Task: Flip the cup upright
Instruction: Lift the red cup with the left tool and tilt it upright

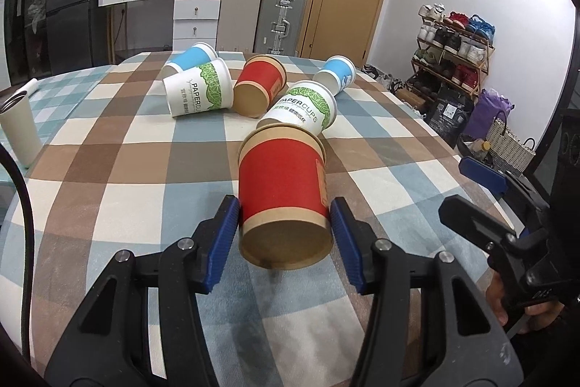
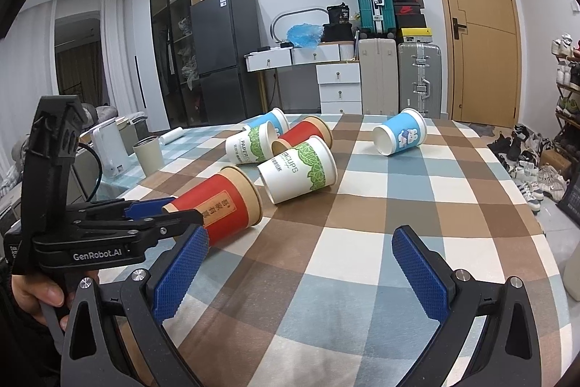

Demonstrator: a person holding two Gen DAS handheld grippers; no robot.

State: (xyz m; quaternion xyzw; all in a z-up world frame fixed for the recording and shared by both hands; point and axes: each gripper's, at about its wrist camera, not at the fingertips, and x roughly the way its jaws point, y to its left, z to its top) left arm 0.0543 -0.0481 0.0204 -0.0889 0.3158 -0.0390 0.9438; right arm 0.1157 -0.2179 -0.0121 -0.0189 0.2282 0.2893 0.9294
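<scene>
Between the blue pads of the left tongs [image 1: 284, 234], a red cup [image 1: 282, 191] is gripped near its base, lying on the checked bench [image 1: 108, 169]; its long axis runs straight ahead, mouth pointed away. The right tongs [image 2: 301, 274] are spread wide, holding nothing.

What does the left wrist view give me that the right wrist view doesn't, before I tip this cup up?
Left wrist only: the left tool with both pads against the red cup near its base, and the base's flat underside.

Right wrist only: the right tool wide open over bare tablecloth, and the label on the red cup's side.

Both: five more paper cups lying tipped over beyond it.
</scene>
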